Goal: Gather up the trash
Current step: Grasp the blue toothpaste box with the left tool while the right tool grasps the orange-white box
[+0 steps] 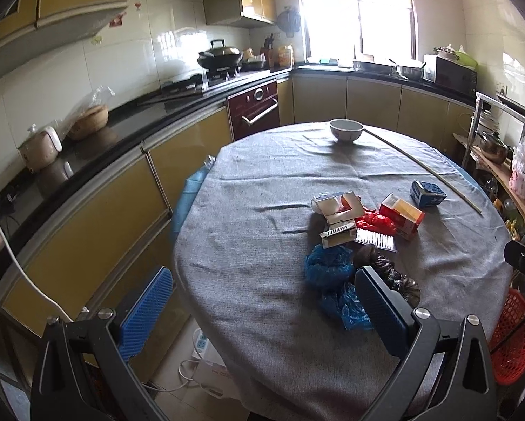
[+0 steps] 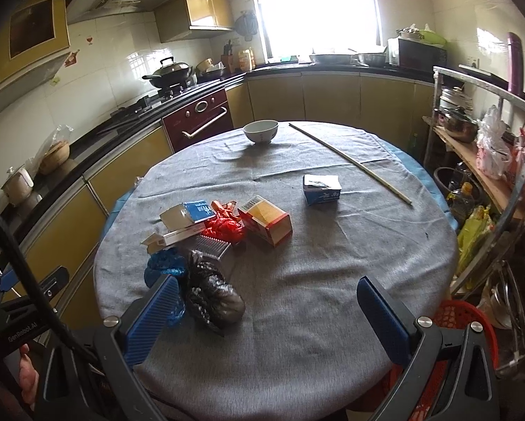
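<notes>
A round table wears a grey cloth. On it lie a bowl, a thin stick, boxes and crumpled bags.

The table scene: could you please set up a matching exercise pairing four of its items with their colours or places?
Things:
1. bowl
2. crumpled bag nearest the right gripper
3. long stick
4. lone carton

Descriptions:
A. black
B. thin and pale, along the table's right side
C. white, at the far edge
D. blue and white, apart from the pile

Pairs: 1-C, 2-A, 3-B, 4-D
</notes>
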Available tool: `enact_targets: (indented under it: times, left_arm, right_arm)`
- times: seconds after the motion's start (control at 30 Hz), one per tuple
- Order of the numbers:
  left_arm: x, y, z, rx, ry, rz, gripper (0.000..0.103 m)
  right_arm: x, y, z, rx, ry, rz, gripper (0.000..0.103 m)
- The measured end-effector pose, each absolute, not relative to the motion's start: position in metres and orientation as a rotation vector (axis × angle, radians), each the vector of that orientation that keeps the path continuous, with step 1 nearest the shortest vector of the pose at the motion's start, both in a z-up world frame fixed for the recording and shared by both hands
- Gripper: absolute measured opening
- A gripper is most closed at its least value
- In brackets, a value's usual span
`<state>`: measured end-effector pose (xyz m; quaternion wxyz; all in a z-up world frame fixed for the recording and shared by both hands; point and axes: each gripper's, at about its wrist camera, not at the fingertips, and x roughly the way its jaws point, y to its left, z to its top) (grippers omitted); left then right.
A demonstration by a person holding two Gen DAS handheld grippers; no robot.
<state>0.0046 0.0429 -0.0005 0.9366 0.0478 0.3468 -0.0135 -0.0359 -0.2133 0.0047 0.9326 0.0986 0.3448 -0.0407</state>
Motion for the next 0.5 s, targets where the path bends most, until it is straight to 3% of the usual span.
enact_targets:
  times: [0.5]
  left_arm:
    - [0.099,0.027,-0.034,-0.013,0.961,-0.212,0.103]
  right_arm:
    - [0.098,-0.234,-0.049,0.151,0.860,0.085,0.099]
